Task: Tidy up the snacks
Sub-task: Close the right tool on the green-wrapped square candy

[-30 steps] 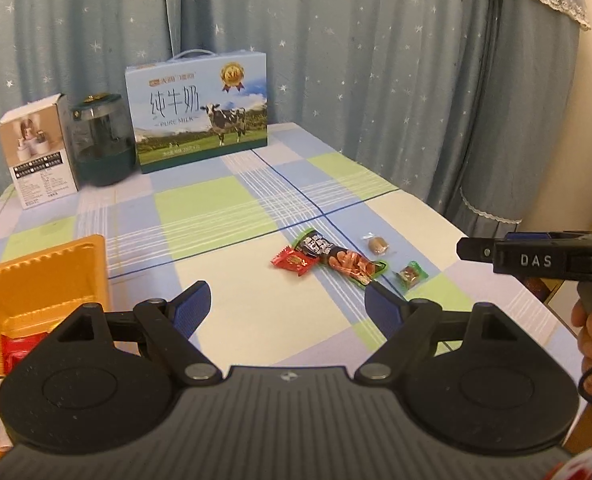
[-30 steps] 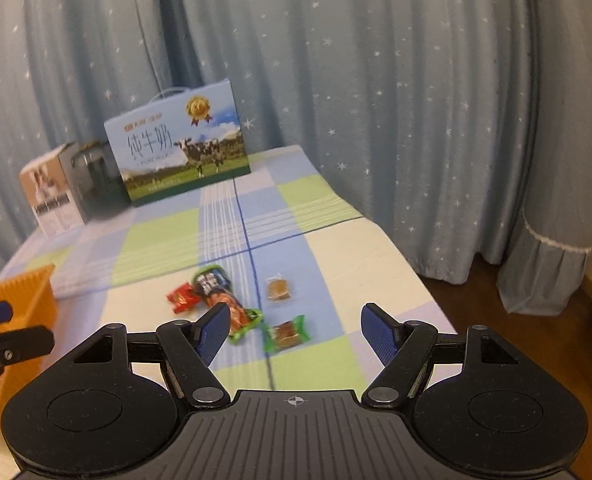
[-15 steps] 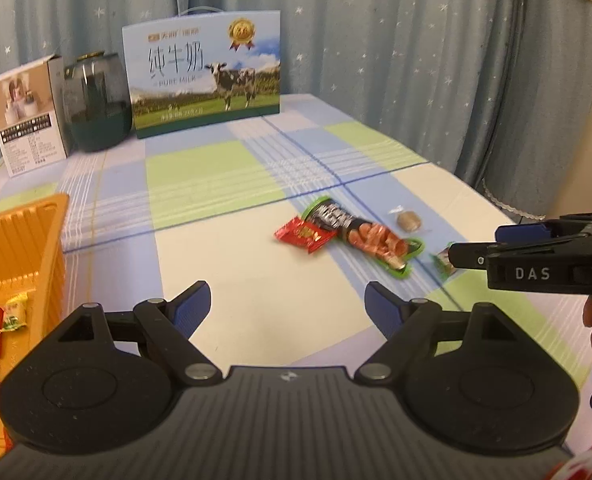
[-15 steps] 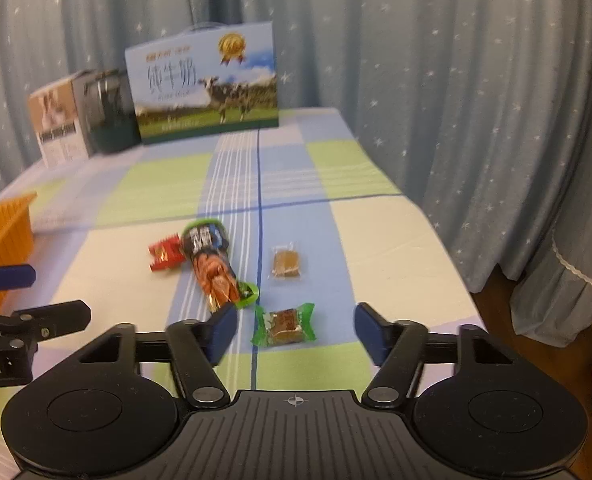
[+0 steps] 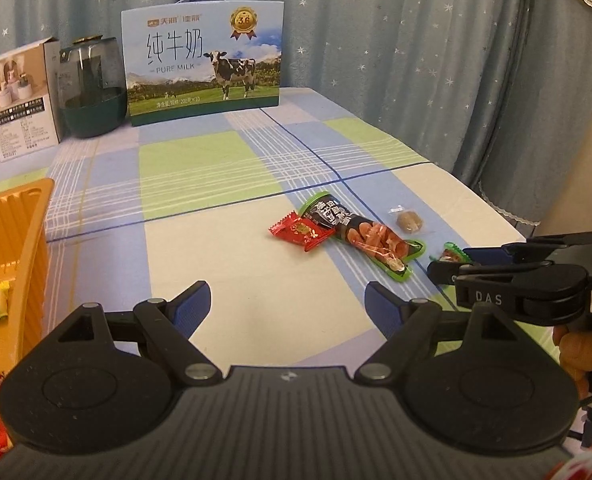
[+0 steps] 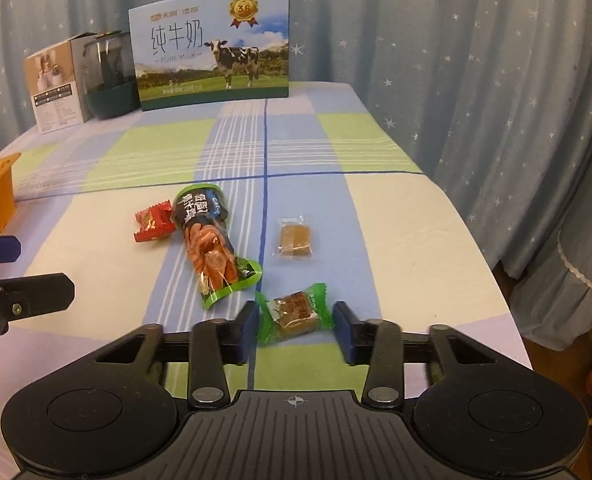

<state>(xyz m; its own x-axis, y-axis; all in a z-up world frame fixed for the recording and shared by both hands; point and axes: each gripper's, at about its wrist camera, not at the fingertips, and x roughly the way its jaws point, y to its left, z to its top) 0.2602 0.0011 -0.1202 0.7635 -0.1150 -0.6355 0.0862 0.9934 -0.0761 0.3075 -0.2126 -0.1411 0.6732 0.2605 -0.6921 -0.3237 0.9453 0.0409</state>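
Far left, near edge: orange basket (image 5: 20, 240) on the checked worktop (image 5: 200, 160), with a few wrapped sweets already inside. Behind it along the far edge, a small white carton (image 5: 20, 100), a dark jar (image 5: 92, 88) and a milk box (image 5: 204, 60).

Left gripper (image 5: 286, 300) held low over the bare worktop beside the basket, fingers spread wide, nothing between them.

Right of centre, the loose snacks: red candy (image 6: 154, 221) touching the left side of a long snack pouch (image 6: 212, 246); a clear-wrapped brown sweet (image 6: 294, 239) apart to the right; nearest, a green-wrapped candy (image 6: 294, 312).

Right gripper (image 6: 296, 330) down at the worktop with the green-wrapped candy framed between its fingers (image 6: 246, 328). Fingers partly closed, one on either side of the wrapper's twisted ends, seemingly not pressing yet; contact too close to call.

Judged very light, the wrapper thin, crinkly and likely slippery, the block inside fairly firm. Best taken across the solid middle and not by the flared green ends, which would probably fold and slip out. Gentle closing probably enough; a hard squeeze only likely to skid it along the cloth.
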